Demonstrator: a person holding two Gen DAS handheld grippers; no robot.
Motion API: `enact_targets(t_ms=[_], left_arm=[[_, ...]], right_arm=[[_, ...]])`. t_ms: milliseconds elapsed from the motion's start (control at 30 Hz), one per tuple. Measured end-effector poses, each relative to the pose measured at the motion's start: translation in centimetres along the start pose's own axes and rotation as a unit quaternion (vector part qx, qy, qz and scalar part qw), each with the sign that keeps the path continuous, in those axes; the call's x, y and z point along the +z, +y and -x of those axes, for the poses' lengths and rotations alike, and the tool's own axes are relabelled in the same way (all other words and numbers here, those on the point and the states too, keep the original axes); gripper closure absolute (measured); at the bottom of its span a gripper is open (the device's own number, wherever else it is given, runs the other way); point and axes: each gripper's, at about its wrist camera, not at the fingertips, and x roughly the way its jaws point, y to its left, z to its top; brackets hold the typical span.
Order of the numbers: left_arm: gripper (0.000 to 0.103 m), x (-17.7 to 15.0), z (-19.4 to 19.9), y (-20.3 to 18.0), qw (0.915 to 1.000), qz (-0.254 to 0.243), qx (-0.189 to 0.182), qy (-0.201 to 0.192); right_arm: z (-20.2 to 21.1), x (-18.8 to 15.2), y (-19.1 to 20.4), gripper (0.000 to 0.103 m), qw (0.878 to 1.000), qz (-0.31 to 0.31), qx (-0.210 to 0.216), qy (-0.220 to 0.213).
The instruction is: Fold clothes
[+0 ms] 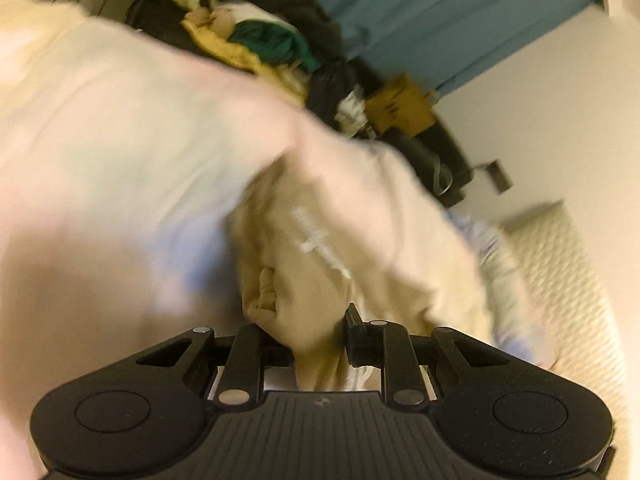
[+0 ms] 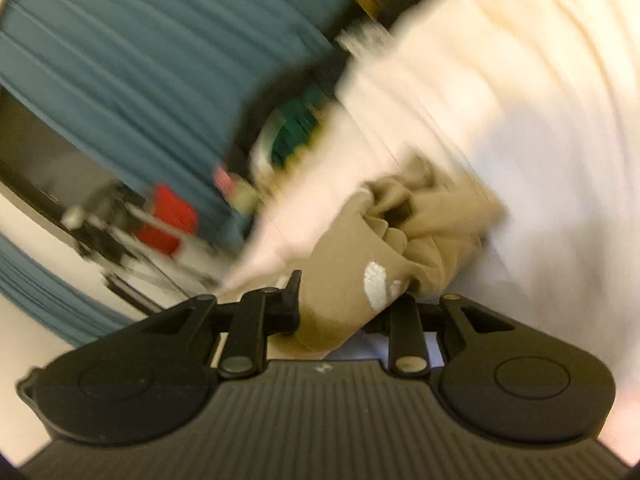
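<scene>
The left tool (image 1: 316, 332) has a bunch of the tan garment (image 1: 304, 264) gathered between its fingers, which are pressed in on the cloth. The right tool (image 2: 348, 300) pinches another bunch of the same tan garment (image 2: 360, 264), at the part bearing a white embroidered mark (image 2: 376, 286). From each tool the fabric runs straight forward, puckered and folded on itself. It appears to hang in the air between them, though motion blur hides where its free edges fall.

This cloth looks soft, thick-knit and light, with no stiffness. It will sag wherever it is not held and bunch at each pinch, but it should not slip easily from the pads. Better holds would be along a hem or seam, at two corners well apart, so the panel hangs flat.

Ahead of both tools lies a pale sheet (image 1: 120, 128), probably a bed. Beyond it, far from the left tool, sits a pile of mixed clothes (image 1: 256, 36). A teal curtain (image 2: 140, 60) hangs behind, left of the right tool.
</scene>
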Motion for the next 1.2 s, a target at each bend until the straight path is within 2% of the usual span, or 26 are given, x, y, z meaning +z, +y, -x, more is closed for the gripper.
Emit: enact_targets(t_ms=[33,100,167,233,267,300,467,667,700,733,767,800,833,900,1000,1200], left_arm=[[0.078,-0.9,0.0,0.5,0.9999,-0.008,0.008,0.003],[0.066,-2.1,0.2,1.1,0.9995,-0.020,0.023,0.002],[0.059,-2.6,1.2,0.6,0.9984,-0.042,0.039,-0.003],[0.042,-2.9,3.1,-0.8,0.9947,-0.080,0.064,-0.004],[0.028,-3.0,4.1,-1.5,0.9923,-0.098,0.075,-0.005],[0.022,-3.3,5.4,-2.5,0.9901,-0.116,0.079,-0.010],[0.016,-5.0,12.4,-7.9,0.9740,-0.206,0.087,-0.036],[0.015,-7.7,20.0,-14.5,0.9580,-0.265,0.073,-0.081],[0.013,-8.5,21.4,-15.4,0.9543,-0.274,0.074,-0.094],[0.009,-9.2,22.7,-16.1,0.9508,-0.280,0.077,-0.108],[0.001,-10.1,24.1,-16.8,0.9461,-0.289,0.080,-0.123],[0.000,-11.1,25.3,-17.3,0.9413,-0.299,0.080,-0.135],[0.000,-12.1,26.5,-17.8,0.9362,-0.309,0.080,-0.147],[0.000,-14.1,28.9,-18.9,0.9260,-0.327,0.080,-0.170],[0.000,-16.8,31.5,-19.4,0.9192,-0.337,0.079,-0.188],[0.000,-19.9,33.6,-17.9,0.9155,-0.325,0.095,-0.217]], right_arm=[[0.0,-1.2,-0.8,0.075,1.000,-0.004,-0.007,0.010],[0.4,-3.5,-2.3,0.075,0.999,-0.018,-0.013,0.023],[1.1,-4.3,-2.6,0.073,0.999,-0.039,-0.020,0.029],[2.3,-4.8,-2.4,0.073,0.997,-0.058,-0.026,0.033],[3.6,-5.0,-1.7,0.073,0.998,-0.052,-0.030,0.032],[5.1,-5.1,-0.9,0.073,0.998,-0.041,-0.034,0.031],[10.0,-5.5,3.8,0.073,0.998,0.031,-0.037,0.028],[18.2,-6.7,10.2,0.073,0.992,0.121,-0.031,-0.013],[19.5,-7.1,11.2,0.069,0.990,0.134,-0.030,-0.021],[20.8,-7.6,12.1,0.061,0.988,0.149,-0.029,-0.030],[22.1,-8.0,12.9,0.052,0.986,0.162,-0.027,-0.038],[23.1,-8.5,13.4,0.029,0.983,0.176,-0.024,-0.046],[24.0,-9.0,14.1,0.011,0.980,0.190,-0.019,-0.055],[25.8,-10.5,15.2,0.010,0.972,0.222,-0.016,-0.078],[28.2,-12.9,16.0,0.010,0.961,0.256,-0.016,-0.104],[29.6,-17.3,15.5,0.010,0.945,0.286,-0.023,-0.157]])
